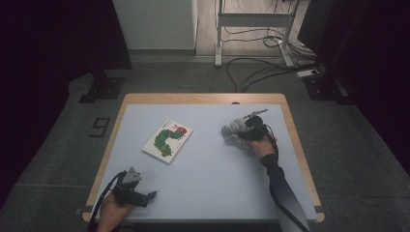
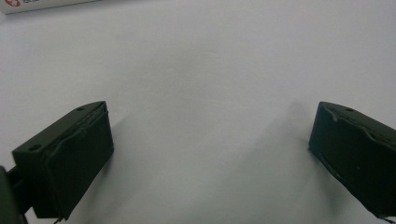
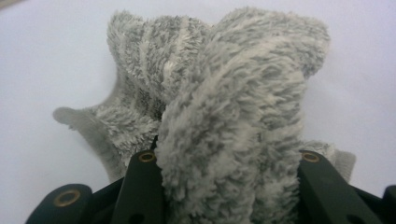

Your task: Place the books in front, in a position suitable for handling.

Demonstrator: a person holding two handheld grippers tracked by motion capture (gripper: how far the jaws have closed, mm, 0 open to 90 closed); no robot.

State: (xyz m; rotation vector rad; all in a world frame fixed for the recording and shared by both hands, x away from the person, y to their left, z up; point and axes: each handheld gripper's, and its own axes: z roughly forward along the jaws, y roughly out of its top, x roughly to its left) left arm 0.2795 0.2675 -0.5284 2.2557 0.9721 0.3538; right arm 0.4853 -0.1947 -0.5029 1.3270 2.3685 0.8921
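A fluffy grey-and-white striped sock (image 3: 224, 93) lies bunched on the pale table mat at the right (image 1: 234, 130). My right gripper (image 3: 229, 186) is shut on a thick fold of it, the fabric squeezed between the two black jaws. In the high view the right gripper (image 1: 249, 129) sits over the sock, held by a hand in a dark sleeve. My left gripper (image 2: 210, 154) stands open low over the bare mat, with nothing between its jaws. From above, the left gripper (image 1: 145, 195) rests near the table's front left corner.
A picture book with a green caterpillar on its cover (image 1: 168, 139) lies left of the middle; its edge (image 2: 42, 4) peeks in at the top left of the left gripper view. The mat (image 1: 212, 169) covers a wooden table. Cables and a desk frame (image 1: 251, 43) lie on the floor behind.
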